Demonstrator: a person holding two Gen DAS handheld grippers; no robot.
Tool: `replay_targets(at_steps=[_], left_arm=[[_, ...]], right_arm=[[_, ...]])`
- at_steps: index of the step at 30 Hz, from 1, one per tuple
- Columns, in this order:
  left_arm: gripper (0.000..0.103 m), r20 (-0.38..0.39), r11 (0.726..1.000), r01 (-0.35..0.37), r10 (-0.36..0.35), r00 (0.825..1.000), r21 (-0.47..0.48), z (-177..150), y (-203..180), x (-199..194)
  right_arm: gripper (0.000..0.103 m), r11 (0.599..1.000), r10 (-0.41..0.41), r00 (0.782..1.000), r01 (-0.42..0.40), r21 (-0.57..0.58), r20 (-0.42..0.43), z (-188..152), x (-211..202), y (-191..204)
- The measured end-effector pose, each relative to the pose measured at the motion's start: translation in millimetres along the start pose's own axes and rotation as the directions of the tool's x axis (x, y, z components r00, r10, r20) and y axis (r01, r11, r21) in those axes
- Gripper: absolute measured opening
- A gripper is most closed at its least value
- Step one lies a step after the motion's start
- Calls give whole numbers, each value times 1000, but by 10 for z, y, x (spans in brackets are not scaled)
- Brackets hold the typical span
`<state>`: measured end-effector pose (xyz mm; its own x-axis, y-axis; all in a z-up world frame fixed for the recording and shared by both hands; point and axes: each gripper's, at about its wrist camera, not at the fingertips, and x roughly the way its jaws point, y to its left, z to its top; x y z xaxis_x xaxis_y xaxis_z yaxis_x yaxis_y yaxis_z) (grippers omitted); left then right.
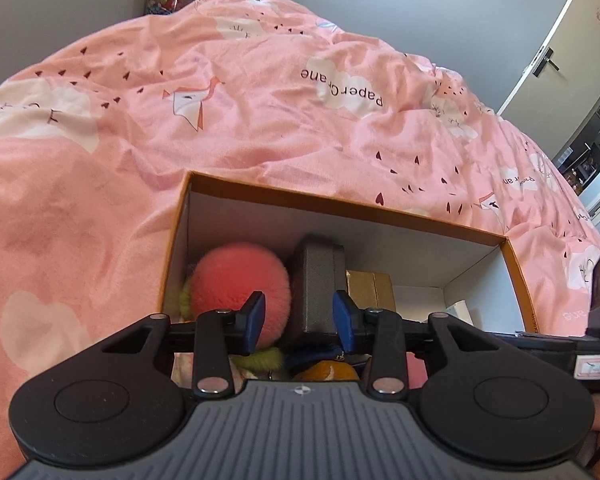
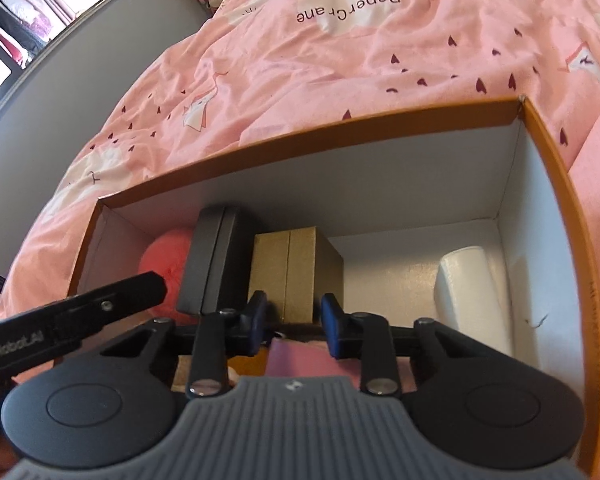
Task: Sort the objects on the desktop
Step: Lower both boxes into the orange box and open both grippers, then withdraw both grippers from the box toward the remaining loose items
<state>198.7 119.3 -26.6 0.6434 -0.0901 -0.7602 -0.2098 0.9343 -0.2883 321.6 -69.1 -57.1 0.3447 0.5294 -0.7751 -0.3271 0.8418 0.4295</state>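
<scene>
An orange cardboard box (image 1: 340,204) with white inner walls lies on a pink bedcover. Inside it are a fluffy pink ball (image 1: 236,276), an upright black case (image 1: 318,280), a gold box (image 2: 296,268) and a white cylinder (image 2: 472,292). My left gripper (image 1: 300,318) hangs over the box's near side. Its blue pads (image 1: 256,320) stand apart on either side of the black case, with a gap on the left. My right gripper (image 2: 295,324) is also over the box, its pads apart in front of the gold box's near corner. A pink flat item (image 2: 300,360) lies just below them.
Yellow-green fluff (image 1: 260,358), a blue item (image 1: 316,352) and an orange item (image 1: 324,372) lie at the box's near end. The pink bedcover (image 1: 220,140) surrounds the box. The left gripper's side (image 2: 80,312) crosses the right wrist view at the left. A door (image 1: 548,40) stands far right.
</scene>
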Motion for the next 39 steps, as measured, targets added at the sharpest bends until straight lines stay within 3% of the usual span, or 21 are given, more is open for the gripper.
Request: replay_targets(at_steps=[8,23,29,35,39], left_arm=[[42,13,999,-31,31,999,20,-42,47,-164],[42,35,994,-90,88,995,57,-150,52,-284],[42,40,992,-93,90,995,80,-209,6,-348],[42,67,991,-88,81,994,101,-295,-75,-507],[42,112,987,-70,54,992,143,-399,-206,-692]], right_arm=[[25,998,57,998,-57,-11,-12,46,145,145],[25,998,34,999,-35,-48,-6,48,209,283],[27,995,18,1000,-16,-94,20,-20,57,335],[27,969,-47,995,66,-237,85,-209,-275,467],[28,950,-37,989,79,-300,144,-389,-612,491]])
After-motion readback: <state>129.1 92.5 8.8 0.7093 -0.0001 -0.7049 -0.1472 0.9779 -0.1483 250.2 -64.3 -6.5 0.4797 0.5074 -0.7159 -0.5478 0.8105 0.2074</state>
